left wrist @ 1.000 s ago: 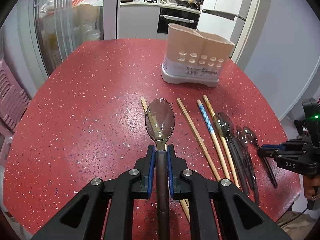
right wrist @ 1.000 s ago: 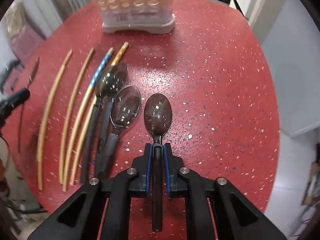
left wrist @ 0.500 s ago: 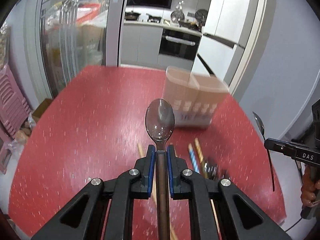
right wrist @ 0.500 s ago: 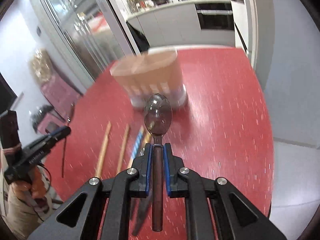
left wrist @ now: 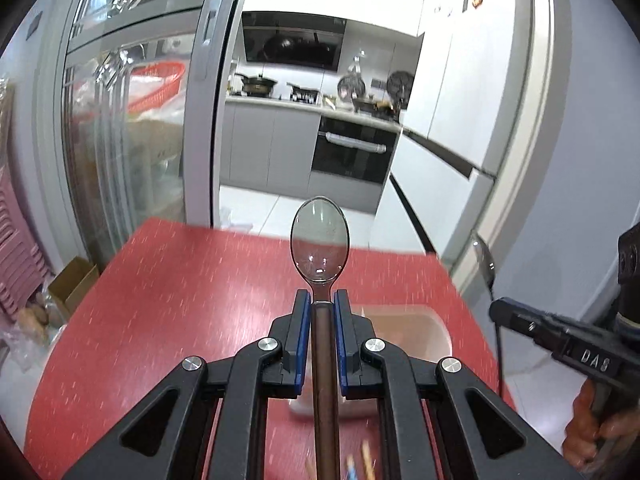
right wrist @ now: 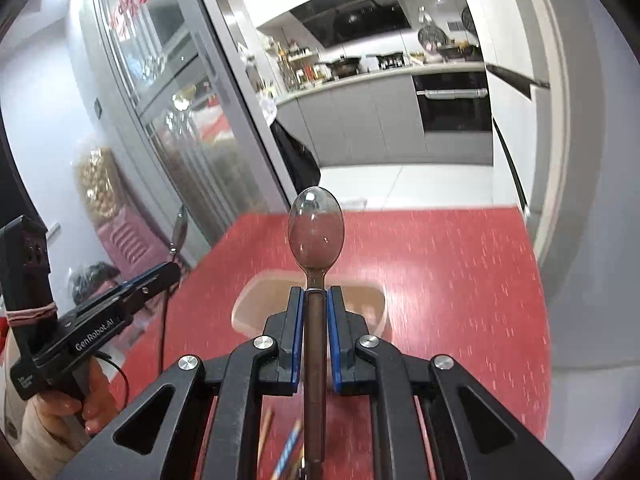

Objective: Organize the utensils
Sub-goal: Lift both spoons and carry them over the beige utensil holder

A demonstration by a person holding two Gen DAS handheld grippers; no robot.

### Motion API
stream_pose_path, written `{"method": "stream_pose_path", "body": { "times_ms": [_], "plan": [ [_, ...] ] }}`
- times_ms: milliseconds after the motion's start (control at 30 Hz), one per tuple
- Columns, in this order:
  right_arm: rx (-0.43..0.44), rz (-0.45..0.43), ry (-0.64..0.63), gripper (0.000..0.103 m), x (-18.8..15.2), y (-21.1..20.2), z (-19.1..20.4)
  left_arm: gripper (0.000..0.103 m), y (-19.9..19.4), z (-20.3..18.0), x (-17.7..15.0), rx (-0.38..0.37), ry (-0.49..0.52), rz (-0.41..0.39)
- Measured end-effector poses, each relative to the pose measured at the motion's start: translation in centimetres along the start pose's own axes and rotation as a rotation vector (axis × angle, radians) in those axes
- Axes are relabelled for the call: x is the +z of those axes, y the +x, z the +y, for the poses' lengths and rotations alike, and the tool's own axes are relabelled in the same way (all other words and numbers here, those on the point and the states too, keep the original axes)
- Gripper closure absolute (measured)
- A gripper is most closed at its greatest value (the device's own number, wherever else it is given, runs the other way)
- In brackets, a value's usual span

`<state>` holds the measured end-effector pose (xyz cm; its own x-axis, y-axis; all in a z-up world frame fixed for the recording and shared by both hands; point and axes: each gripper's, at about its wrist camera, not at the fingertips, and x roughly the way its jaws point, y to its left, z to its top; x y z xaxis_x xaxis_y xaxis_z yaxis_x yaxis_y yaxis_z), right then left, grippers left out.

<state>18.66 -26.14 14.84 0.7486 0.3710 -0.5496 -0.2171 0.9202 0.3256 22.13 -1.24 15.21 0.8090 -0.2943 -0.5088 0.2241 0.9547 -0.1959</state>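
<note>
Left wrist view: left gripper (left wrist: pixel 322 304) lower centre of frame, blue pads clamped narrow on the dark handle of a clear spoon (left wrist: pixel 320 240), bowl pointing up toward frame centre, held off the table. Red speckled table (left wrist: pixel 180 300) fills the lower half, blurred. Beige utensil holder (left wrist: pixel 408 332) sits on the table just right of centre, mostly hidden behind the gripper fingers, open top visible. Chopstick tips (left wrist: pixel 362 464) at bottom edge, blurred, count unclear. Right edge of frame: right gripper (left wrist: pixel 496 312) seen from the side, gripping a second spoon (left wrist: pixel 485 260) by its thin handle, bowl up; a hand (left wrist: pixel 596 432) on its grip at lower right. Kitchen with oven (left wrist: pixel 352 148) in the background, upper centre.

Right wrist view: right gripper (right wrist: pixel 317 298) lower centre, pads closed tight on the brownish handle of the second spoon (right wrist: pixel 316 234), bowl up at frame centre, clear of the table (right wrist: pixel 460 280). Utensil holder (right wrist: pixel 360 300) directly behind the fingertips in the middle of frame, rim and inside partly showing, blurred. Chopsticks (right wrist: pixel 288 448) at bottom centre, one blue patterned. Left side of frame: left gripper (right wrist: pixel 170 272) side-on, holding its spoon (right wrist: pixel 180 228) upright, a hand (right wrist: pixel 80 396) below at lower left
</note>
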Motion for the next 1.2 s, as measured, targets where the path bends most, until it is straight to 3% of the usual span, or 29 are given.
{"method": "stream_pose_path", "body": {
  "times_ms": [267,633,900,1200],
  "plan": [
    [0.002,-0.087,0.001,0.091,3.0,4.4,-0.6,0.066,5.0,-0.3,2.1,0.032,-0.024,-0.091],
    [-0.046,-0.131,-0.065,0.091,0.8,8.9,-1.3,0.066,9.2,-0.7,0.1,0.084,0.008,-0.152],
    [-0.08,-0.115,-0.13,0.091,-2.2,9.2,-1.0,0.066,9.4,-1.7,-2.9,0.126,0.098,-0.1],
    [-0.096,-0.106,-0.161,0.09,-3.3,8.4,-0.6,0.066,9.3,-1.6,-4.3,0.157,0.118,-0.04]
  ]
}}
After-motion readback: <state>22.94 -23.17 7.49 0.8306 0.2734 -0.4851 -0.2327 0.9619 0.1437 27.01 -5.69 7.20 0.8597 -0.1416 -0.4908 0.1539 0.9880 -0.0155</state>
